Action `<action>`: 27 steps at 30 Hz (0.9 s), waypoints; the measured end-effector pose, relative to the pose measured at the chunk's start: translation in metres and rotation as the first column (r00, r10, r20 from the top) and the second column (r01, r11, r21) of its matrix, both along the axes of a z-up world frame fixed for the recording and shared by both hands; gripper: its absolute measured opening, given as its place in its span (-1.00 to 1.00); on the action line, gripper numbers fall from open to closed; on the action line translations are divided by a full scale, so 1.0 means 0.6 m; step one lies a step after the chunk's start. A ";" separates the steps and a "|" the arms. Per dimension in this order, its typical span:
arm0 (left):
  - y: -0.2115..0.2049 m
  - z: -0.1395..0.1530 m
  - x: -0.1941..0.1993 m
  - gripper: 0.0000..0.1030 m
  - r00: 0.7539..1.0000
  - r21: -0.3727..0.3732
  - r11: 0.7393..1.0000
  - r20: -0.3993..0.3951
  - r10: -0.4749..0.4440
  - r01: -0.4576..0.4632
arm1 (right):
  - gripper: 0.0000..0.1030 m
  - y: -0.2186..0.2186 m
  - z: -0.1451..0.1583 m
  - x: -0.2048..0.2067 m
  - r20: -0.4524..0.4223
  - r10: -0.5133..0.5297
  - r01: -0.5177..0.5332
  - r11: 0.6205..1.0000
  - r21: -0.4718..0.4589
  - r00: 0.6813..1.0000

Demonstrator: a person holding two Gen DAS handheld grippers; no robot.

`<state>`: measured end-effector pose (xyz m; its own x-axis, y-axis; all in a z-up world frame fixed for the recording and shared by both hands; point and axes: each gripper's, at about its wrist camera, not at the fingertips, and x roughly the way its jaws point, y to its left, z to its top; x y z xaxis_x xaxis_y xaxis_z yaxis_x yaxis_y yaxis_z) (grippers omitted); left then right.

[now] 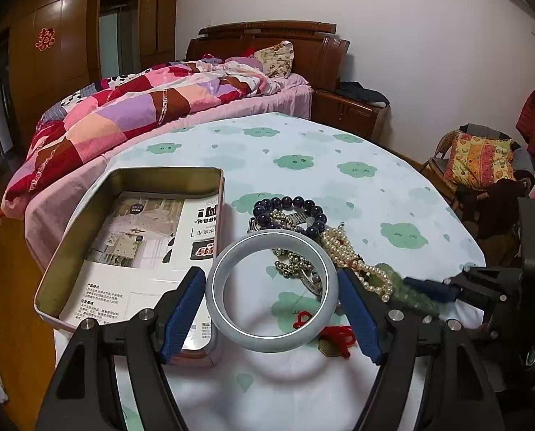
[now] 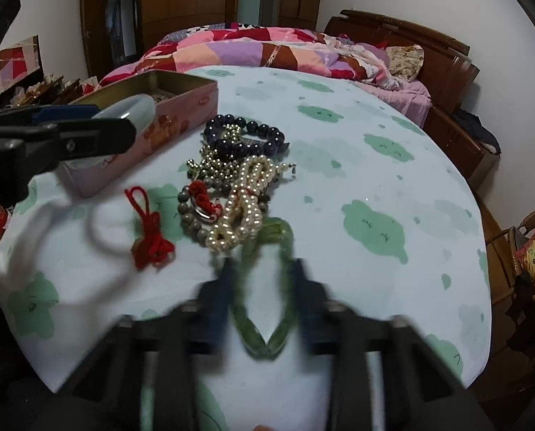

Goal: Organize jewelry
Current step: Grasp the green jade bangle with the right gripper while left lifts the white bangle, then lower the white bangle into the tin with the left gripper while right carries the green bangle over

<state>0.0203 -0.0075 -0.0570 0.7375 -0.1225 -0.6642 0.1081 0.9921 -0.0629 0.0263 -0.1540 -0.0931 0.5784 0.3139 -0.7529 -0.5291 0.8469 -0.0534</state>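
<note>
bangle (image 1: 271, 290): we see pale grey-white, tilted above tin edge | jewelry heap (image 2: 231, 186): pearls, dark beads, red cord, tangled | green strand (image 2: 265, 287): looped, nearest.

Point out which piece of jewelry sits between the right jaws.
The green bead bracelet, a translucent loop at the near end of the pile. The pearls, dark purple beads and red cord lie beyond it.

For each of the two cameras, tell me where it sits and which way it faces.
Left wrist: on the left gripper, facing down its fingers at the pale bangle held between them, the tin beyond; the right gripper shows at right.
Right wrist: on the right gripper, facing the green bead strand between its blurred fingers; the left gripper enters at left.
Both show: the jewelry pile, tin, bed.
</note>
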 end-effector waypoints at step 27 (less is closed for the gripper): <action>0.091 0.053 0.026 0.46 0.992 0.002 0.994 0.070 0.108 -0.108 | -0.66 0.029 0.101 0.066 0.029 0.053 -0.057 0.985 0.162 0.998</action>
